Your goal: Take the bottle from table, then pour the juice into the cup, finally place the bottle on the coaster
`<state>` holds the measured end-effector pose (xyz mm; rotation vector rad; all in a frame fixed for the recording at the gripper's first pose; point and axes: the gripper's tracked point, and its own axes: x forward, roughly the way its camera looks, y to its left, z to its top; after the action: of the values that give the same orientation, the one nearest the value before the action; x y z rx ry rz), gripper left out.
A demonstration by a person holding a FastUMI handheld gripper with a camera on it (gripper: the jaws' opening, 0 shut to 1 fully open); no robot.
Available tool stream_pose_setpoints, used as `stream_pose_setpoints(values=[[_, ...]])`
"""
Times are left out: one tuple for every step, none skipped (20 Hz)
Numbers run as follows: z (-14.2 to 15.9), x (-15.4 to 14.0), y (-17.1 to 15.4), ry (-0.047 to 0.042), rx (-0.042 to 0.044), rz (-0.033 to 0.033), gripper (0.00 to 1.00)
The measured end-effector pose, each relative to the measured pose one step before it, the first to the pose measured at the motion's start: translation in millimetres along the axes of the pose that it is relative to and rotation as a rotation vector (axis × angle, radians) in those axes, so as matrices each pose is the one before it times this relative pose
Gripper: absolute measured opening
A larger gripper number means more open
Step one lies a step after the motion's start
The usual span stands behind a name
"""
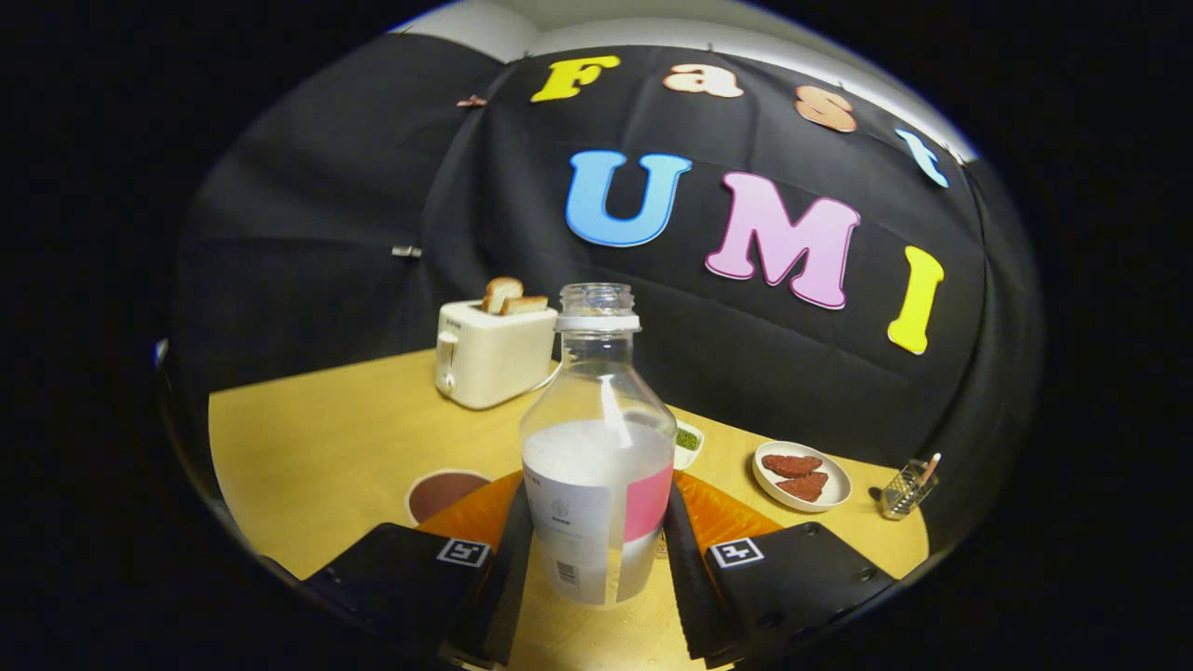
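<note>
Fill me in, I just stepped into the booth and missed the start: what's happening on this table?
A person's handheld gripper has its two fingers closed on the sides of an uncapped clear bottle, which stands upright and about half full of a whitish drink. A round brown coaster lies on the yellow table just beyond the fingers. Further back are a toaster holding bread and a plate with two reddish pieces of food. Nothing has been poured yet as far as can be seen.

From here the bottle (597, 447) hides most of a small dish of something green (688, 441) behind it. My gripper (596, 568) covers the near edge of the brown coaster (444, 491). The wire basket's (907, 488) contents are too small to tell.
</note>
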<state>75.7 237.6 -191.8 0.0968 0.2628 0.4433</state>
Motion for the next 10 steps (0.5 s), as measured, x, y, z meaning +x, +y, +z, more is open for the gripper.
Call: stream_pose_setpoints(values=[[8.92, 3.71, -9.88, -0.03252, 0.02882, -0.02080, 0.70], [7.75, 6.61, -8.34, -0.02906, 0.02311, -0.01203, 0.70], [4.65, 6.82, -7.53, -0.02336, 0.01324, -0.00937, 0.70], [2.01, 7.20, -9.60, -0.01332, -0.00124, -0.01415, 0.70], [0.98, 6.64, -8.98, -0.01373, -0.00775, -0.01102, 0.70], [-0.14, 6.92, -7.77, -0.01266, -0.00364, -0.01200, 0.70], [-1.92, 7.87, -7.62, -0.00809, 0.00376, -0.00929, 0.71], [-4.65, 6.84, -5.11, -0.00122, 0.01108, -0.00472, 0.71], [-7.38, 6.63, -3.59, 0.00628, 0.01152, -0.00280, 0.71], [-6.81, 5.46, -3.19, 0.00640, 0.00971, -0.00301, 0.71]])
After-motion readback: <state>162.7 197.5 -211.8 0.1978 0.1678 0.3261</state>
